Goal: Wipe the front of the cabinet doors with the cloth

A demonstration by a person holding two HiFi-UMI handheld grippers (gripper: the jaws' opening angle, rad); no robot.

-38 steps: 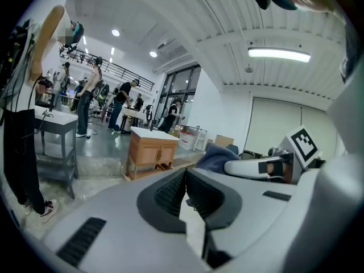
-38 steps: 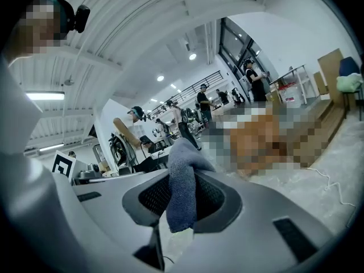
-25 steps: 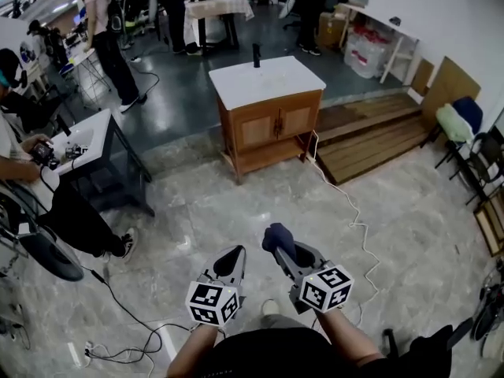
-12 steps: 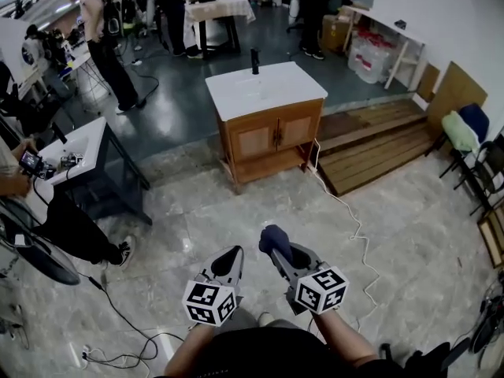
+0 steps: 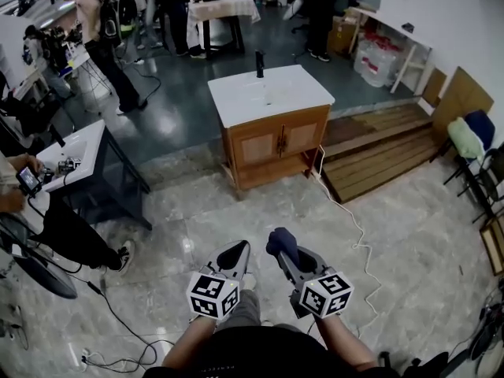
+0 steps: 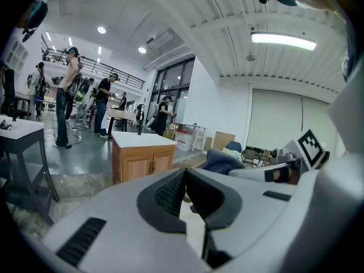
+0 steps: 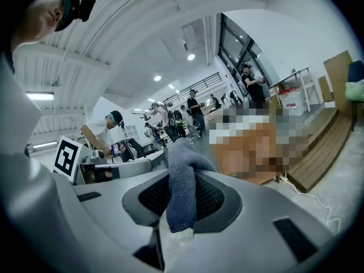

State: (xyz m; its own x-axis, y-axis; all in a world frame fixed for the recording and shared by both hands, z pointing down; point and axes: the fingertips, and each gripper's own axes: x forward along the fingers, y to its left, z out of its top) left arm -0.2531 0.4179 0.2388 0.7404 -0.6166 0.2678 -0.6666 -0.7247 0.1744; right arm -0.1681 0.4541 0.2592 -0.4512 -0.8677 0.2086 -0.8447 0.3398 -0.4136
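Note:
A wooden cabinet (image 5: 276, 150) with a white sink top and two front doors (image 5: 278, 143) stands on the floor well ahead of me; it also shows in the left gripper view as the cabinet (image 6: 141, 161). My right gripper (image 5: 277, 243) is shut on a dark blue cloth (image 5: 281, 240), which bunches up between the jaws, the cloth (image 7: 181, 181) filling the right gripper view. My left gripper (image 5: 236, 252) is beside it, shut and holding nothing. Both are held low near my body, far from the doors.
A white cable (image 5: 352, 227) trails over the marble floor from the cabinet's right side. Wooden pallets (image 5: 376, 144) lie to the right. A dark table (image 5: 90, 164) with a seated person (image 5: 55, 219) stands at left. Several people stand in the back.
The cabinet has shifted slightly in the head view as I step closer. Both grippers keep their hold and position in front of me.

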